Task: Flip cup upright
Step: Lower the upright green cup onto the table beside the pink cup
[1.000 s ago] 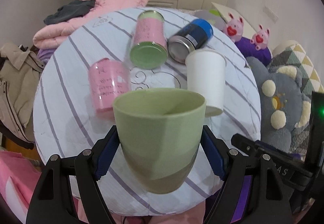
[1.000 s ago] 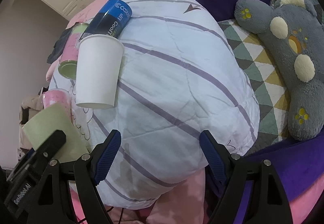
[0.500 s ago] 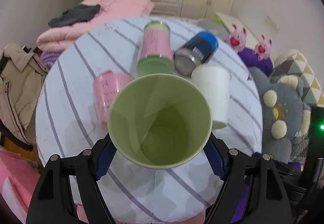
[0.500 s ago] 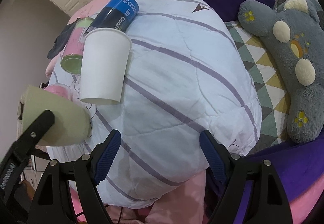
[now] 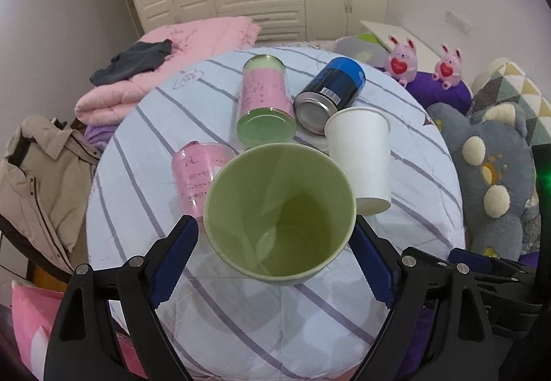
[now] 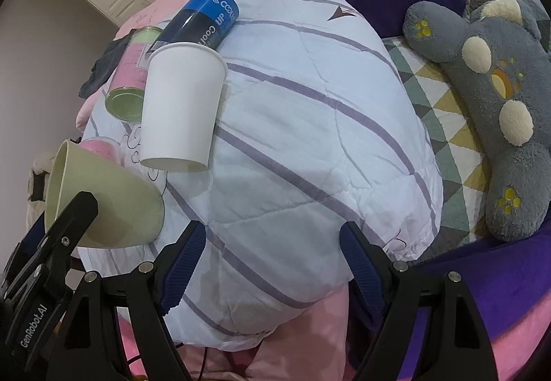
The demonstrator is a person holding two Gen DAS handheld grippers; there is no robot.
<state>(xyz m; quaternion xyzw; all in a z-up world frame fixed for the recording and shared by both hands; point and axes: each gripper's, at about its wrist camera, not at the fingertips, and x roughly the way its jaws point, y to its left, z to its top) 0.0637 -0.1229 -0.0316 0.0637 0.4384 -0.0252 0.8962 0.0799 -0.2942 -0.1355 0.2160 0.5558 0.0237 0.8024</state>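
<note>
1. Left wrist view: the left hand-held gripper (image 5: 275,260) is clamped on a pale green tapered ceramic cup (image 5: 279,214), its blue-padded fingers (image 5: 174,260) pressing the cup's two sides.
2. The cup's mouth faces the camera, so its inside and round bottom show; it is held near the front of a round table covered in a white quilted cloth with purple stripes (image 5: 144,181).
3. Right wrist view: the same green cup (image 6: 103,198) shows at the left edge, tilted, with its rim pointing up and to the left and its base close to the cloth; whether it touches cannot be told.
4. The right hand-held gripper (image 6: 272,264) is spread apart with nothing between its fingers, over the front edge of the table (image 6: 310,140).
5. A white paper cup (image 5: 361,157) lies on its side just beside the green cup.
6. Behind it lie a blue can with a silver end (image 5: 330,93) and a pink-labelled jar with a green lid (image 5: 265,105), side by side.
7. A pink translucent plastic cup (image 5: 198,171) lies to the left, partly hidden by the green cup.
8. A grey plush toy with cream spots (image 6: 489,105) lies on the patterned bedding to the right of the table.
</note>
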